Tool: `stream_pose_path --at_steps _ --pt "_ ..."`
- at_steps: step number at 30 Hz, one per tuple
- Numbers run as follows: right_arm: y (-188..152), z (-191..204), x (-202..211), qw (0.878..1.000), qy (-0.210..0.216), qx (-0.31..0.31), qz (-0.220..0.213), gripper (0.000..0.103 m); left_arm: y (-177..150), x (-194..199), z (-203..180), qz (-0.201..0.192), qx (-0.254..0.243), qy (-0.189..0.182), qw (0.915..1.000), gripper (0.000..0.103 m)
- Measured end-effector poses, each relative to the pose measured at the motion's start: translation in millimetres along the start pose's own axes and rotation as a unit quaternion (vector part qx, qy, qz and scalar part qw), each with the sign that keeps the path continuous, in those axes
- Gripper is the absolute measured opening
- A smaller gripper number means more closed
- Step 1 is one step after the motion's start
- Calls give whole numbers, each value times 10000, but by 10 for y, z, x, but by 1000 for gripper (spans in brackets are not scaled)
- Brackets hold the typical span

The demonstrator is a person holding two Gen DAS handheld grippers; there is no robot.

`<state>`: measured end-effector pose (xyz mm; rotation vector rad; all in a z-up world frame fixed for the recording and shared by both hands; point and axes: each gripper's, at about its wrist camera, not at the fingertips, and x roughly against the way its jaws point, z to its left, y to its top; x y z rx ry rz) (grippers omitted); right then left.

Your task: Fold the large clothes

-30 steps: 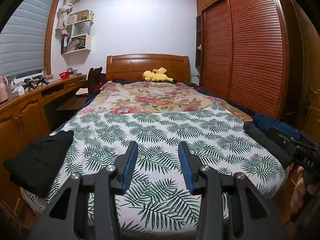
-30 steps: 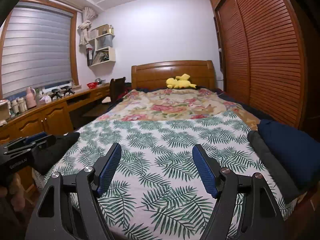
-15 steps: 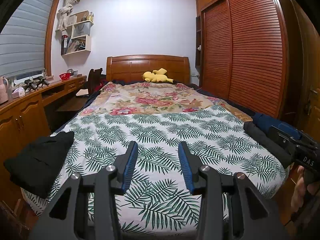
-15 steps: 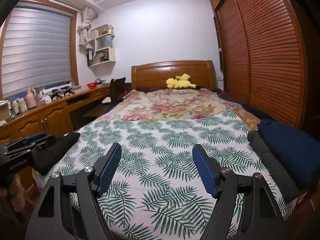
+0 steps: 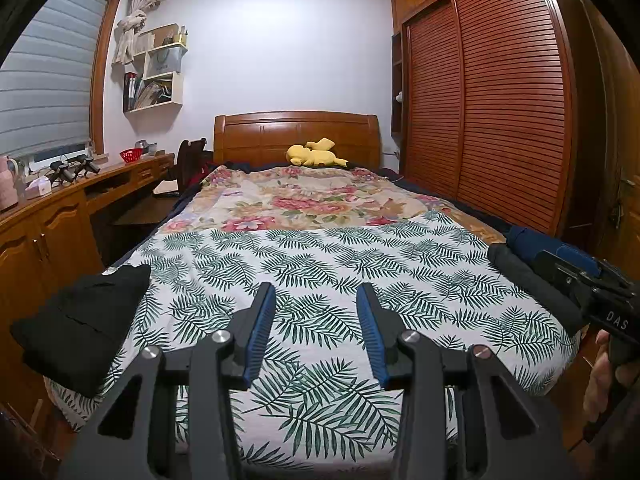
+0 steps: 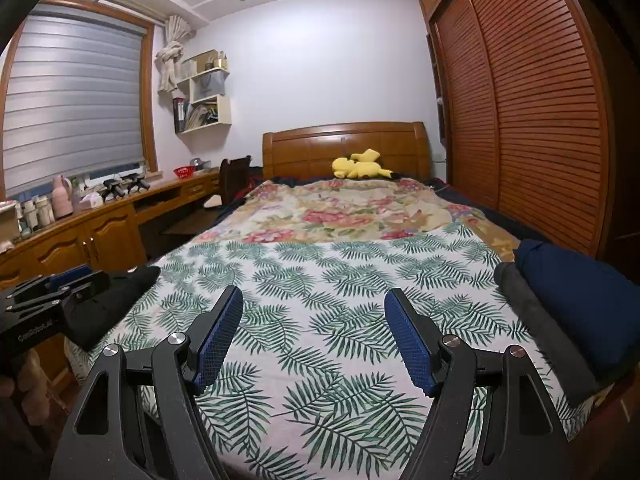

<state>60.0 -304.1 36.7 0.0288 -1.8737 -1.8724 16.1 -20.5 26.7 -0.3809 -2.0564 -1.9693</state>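
Note:
A black folded garment (image 5: 80, 320) lies on the bed's near left corner, seen too in the right wrist view as the black garment (image 6: 108, 304). At the near right edge lie a dark grey garment (image 5: 532, 284) and a navy blue garment (image 6: 576, 300) side by side. My left gripper (image 5: 316, 320) hovers open over the fern-print sheet (image 5: 320, 256), nothing between its blue pads. My right gripper (image 6: 314, 328) also hangs open, wider, above the same sheet, holding nothing.
A floral quilt (image 5: 312, 200) covers the far half of the bed, with a yellow plush toy (image 5: 314, 154) at the wooden headboard. A wooden desk and cabinets (image 5: 60, 216) run along the left. Slatted wardrobe doors (image 5: 500, 112) line the right.

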Motion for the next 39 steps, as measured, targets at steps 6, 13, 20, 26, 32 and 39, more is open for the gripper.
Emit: stream_pose_path --at_steps 6,13,20,26,32,39 --pt "-2 -5 -1 10000 6 0 4 75 1 -2 3 6 2 -1 10000 40" --pt "10 -8 -2 10000 0 5 -5 75 31 22 -6 1 -15 0 10000 40" --pt "15 1 27 10000 -32 26 -12 75 44 33 -11 -26 -4 -22 10000 41" --pt "14 0 28 10000 -32 26 -16 75 37 31 -8 -7 17 -41 10000 41" --pt "12 15 11 10000 -26 27 -12 75 43 38 -1 -32 10 -15 10000 41" --pt "10 15 3 10000 -28 24 -21 75 38 31 -30 -39 -5 -1 10000 41"
